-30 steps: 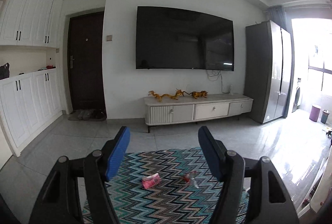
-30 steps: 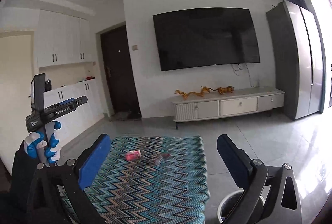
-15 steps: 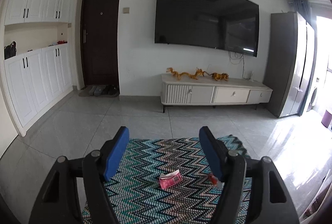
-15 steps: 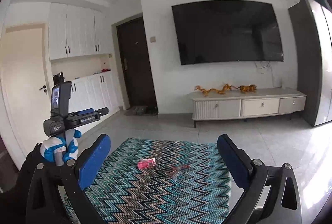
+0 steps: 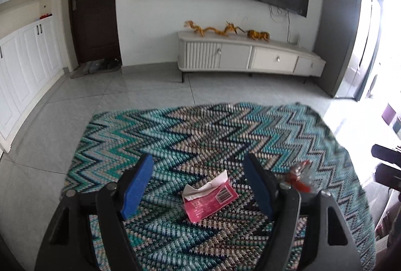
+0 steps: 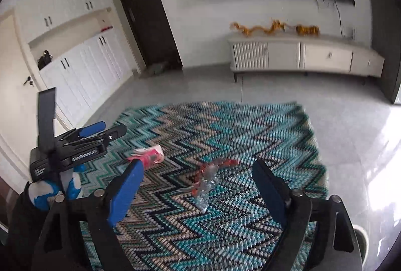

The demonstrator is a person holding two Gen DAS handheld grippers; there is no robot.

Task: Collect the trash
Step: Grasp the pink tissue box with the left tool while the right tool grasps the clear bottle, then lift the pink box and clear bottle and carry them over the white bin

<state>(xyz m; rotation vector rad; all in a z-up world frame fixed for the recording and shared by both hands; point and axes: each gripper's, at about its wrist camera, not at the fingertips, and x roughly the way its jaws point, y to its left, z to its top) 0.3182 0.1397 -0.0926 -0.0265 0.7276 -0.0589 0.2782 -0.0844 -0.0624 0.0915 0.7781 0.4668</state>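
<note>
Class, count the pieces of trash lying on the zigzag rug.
2. A pink wrapper lies between the left gripper's fingers; a crumpled clear-and-red wrapper lies to its right, ahead of the right gripper. Anything under the grippers would be hidden.

Teal zigzag rug (image 5: 213,135) (black and beige too), pink wrapper (image 5: 209,198), blue-padded tools.

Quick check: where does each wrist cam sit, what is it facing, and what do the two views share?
Left wrist: on the left tongs, angled down at the rug; pink wrapper lies between the open blue fingers.
Right wrist: on the right tongs, angled down; clear wrapper between closing fingers, untouched. The left tongs and a gloved hand show.
Shared: rug, both wrappers, TV cabinet, door.
</note>
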